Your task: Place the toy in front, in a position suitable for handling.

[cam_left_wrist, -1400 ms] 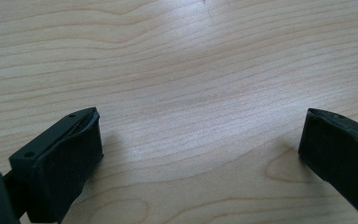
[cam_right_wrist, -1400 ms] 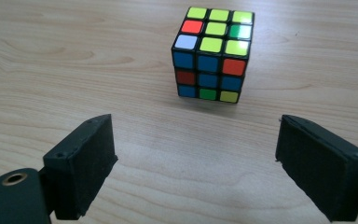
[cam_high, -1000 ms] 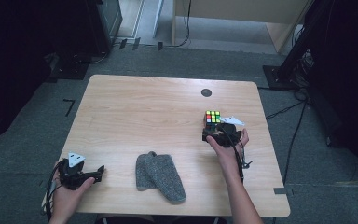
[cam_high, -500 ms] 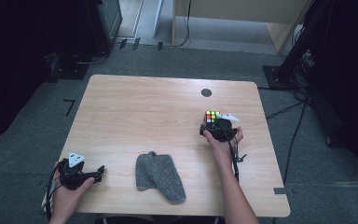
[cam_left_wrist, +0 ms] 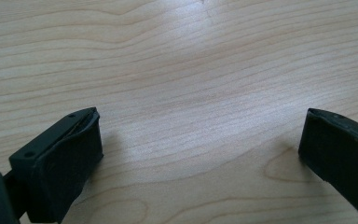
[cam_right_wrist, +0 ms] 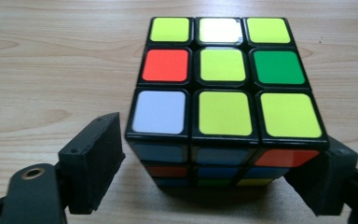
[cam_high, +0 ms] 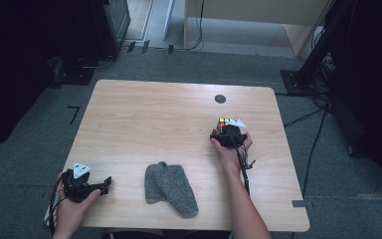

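Both jaws of right claw [cam_right_wrist: 214,186] just narrowing around cube [cam_right_wrist: 223,98], not yet clamped; grasp imminent.

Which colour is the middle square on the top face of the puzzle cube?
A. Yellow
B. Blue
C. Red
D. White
A: in the right gripper view, the centre sticker on top of the puzzle cube is yellow, with red on its left and green on its right.
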`<state>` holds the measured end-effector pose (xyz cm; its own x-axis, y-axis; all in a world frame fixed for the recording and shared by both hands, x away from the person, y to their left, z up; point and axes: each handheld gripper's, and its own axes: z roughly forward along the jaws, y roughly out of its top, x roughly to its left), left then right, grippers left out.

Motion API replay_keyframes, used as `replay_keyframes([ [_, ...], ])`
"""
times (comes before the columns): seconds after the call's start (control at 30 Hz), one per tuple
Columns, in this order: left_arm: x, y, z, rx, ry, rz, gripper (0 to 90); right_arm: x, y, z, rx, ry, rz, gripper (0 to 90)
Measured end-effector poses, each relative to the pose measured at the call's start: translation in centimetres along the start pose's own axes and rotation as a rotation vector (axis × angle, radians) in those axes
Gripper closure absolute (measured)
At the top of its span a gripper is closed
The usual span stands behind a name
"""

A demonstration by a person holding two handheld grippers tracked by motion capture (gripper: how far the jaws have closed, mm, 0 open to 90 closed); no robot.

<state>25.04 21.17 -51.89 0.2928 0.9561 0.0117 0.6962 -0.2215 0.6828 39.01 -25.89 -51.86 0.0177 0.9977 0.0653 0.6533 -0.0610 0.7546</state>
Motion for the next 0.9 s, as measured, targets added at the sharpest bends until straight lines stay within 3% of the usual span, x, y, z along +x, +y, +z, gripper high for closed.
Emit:
replay_keyframes([
  [0.1,0.0,0.0,0.0,0.0,0.0,0.0,0.0,-0.1,0.1,0.2,-0.012,-0.01,0.002,23.3],
  [0.17,0.0,0.0,0.0,0.0,0.0,0.0,0.0,-0.2,0.2,0.3,-0.022,-0.009,0.0,32.4],
  [0.27,0.0,0.0,0.0,0.0,0.0,0.0,0.0,-0.3,0.2,0.2,-0.038,-0.003,-0.013,34.0],
  [0.43,0.0,0.0,0.0,0.0,0.0,0.0,0.0,-0.8,-0.1,-0.2,-0.043,0.003,0.01,34.1],
  [0.77,-0.1,0.1,0.1,-0.001,-0.002,0.002,0.0,-2.0,0.2,-3.1,-0.064,0.085,0.022,34.1],
  [0.9,-0.3,0.2,0.2,0.001,0.009,-0.009,0.0,-2.2,0.1,-4.7,-0.079,0.097,-0.02,34.2],
])
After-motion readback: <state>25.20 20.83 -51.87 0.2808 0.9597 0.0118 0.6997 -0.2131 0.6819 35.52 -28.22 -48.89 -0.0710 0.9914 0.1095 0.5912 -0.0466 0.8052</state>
